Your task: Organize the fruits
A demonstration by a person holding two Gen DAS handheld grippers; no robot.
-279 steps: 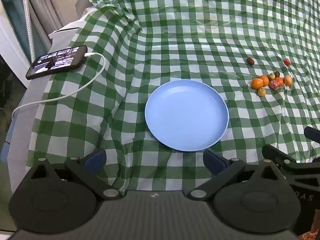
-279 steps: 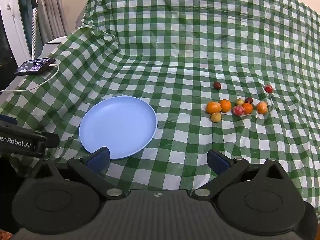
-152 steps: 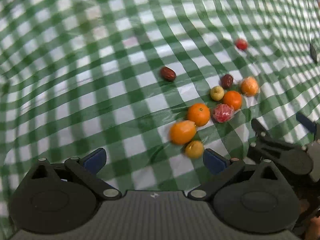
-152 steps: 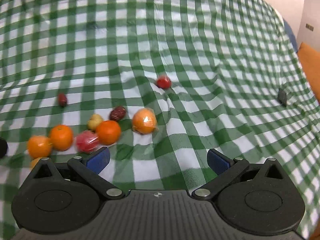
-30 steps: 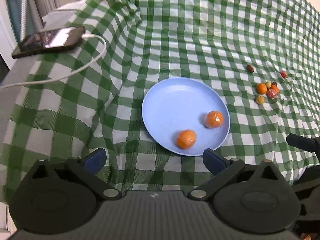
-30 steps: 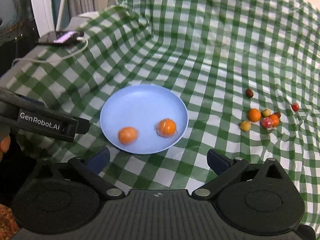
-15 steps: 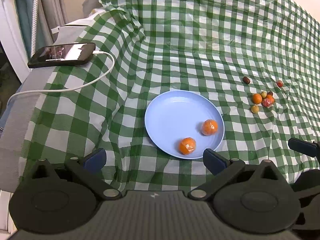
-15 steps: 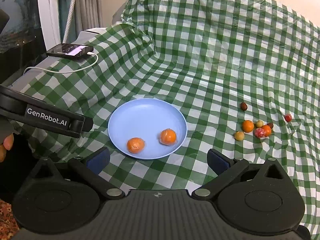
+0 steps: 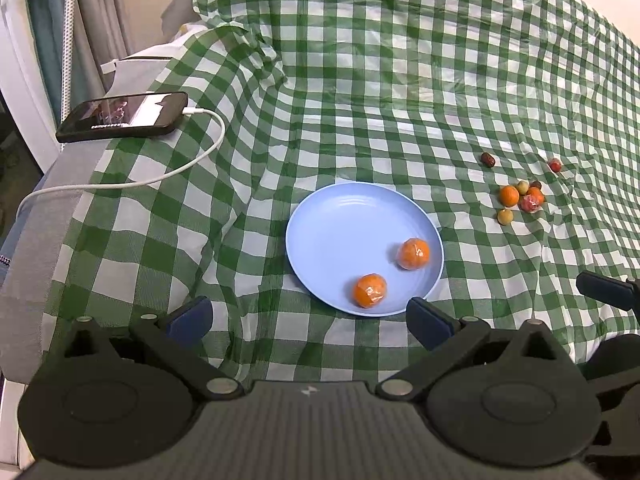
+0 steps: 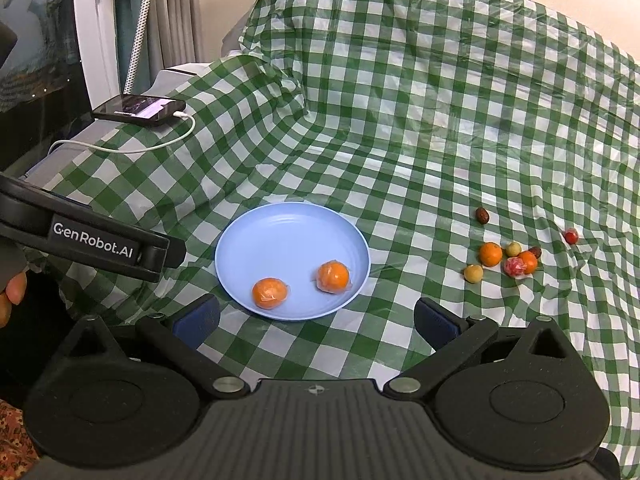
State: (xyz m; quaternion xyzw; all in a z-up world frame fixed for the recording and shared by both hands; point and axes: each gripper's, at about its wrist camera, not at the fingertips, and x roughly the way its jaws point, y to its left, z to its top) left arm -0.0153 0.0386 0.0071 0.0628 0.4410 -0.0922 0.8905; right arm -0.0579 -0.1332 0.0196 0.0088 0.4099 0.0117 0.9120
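Note:
A light blue plate [image 9: 340,232] [image 10: 280,236] lies on the green checked cloth and holds two wrapped oranges [image 9: 369,290] [image 9: 414,254] [image 10: 270,293] [image 10: 333,277]. To its right lies a cluster of small fruits: an orange [image 9: 509,195] [image 10: 490,254], a red wrapped fruit [image 9: 530,203] [image 10: 515,267], a yellow fruit [image 9: 505,216] [image 10: 473,273], a brown date [image 9: 487,159] [image 10: 483,215] and a red cherry tomato [image 9: 554,165] [image 10: 571,236]. My left gripper [image 9: 308,320] is open and empty, just short of the plate. My right gripper [image 10: 316,320] is open and empty, also just short of the plate.
A black phone [image 9: 122,117] [image 10: 138,109] on a white charging cable [image 9: 120,182] lies at the far left near the cloth's edge. The cloth rises in folds at the back [image 9: 248,52]. The left gripper's body [image 10: 92,240] shows at the left of the right wrist view.
Both grippers have pulled back and up from the plate over the last second; the plate and fruits look smaller. Two oranges went from the cluster into the plate since the earliest frames.

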